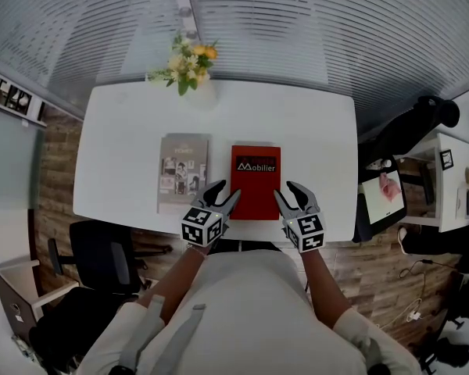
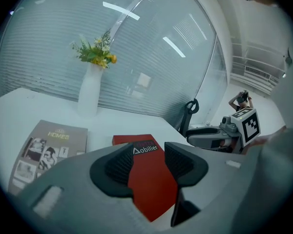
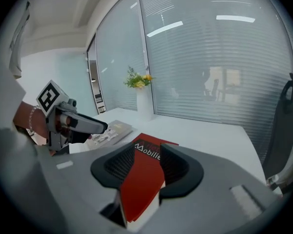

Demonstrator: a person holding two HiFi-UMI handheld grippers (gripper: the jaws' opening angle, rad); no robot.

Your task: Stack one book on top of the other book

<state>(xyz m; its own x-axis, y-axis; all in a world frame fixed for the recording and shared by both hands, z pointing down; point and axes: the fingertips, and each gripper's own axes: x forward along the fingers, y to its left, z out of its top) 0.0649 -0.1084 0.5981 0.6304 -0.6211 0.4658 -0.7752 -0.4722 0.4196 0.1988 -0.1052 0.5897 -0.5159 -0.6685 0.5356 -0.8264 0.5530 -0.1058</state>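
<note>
The red book (image 1: 255, 182) lies flat on the white table (image 1: 297, 131), straight ahead of you at twelve o'clock, its title facing up. The grey book (image 1: 183, 172) lies flat just beside it at the red book's nine o'clock, with a narrow strip of table between them; neither rests on the other.

Your left gripper (image 1: 227, 191) sits at the red book's seven o'clock corner and your right gripper (image 1: 287, 191) at its five o'clock corner, both at the near edge.

In the left gripper view, the left gripper (image 2: 150, 150) has its jaws apart. The red book (image 2: 149, 179) shows through the gap, and the ribbed pads (image 2: 117, 167) stand clear on either side of it. The grey book (image 2: 46, 147) is off at ten o'clock.

In the right gripper view, the right gripper (image 3: 149, 152) is likewise spread, pads (image 3: 122, 165) not pressing. The red book's (image 3: 139, 179) near corner, with its pale page edge, shows low in the gap.

Both forearms reach forward from your body, converging slightly, and both grippers tilt downward toward the table. A vase of flowers (image 1: 189, 65) stands at the far edge, at eleven o'clock.
</note>
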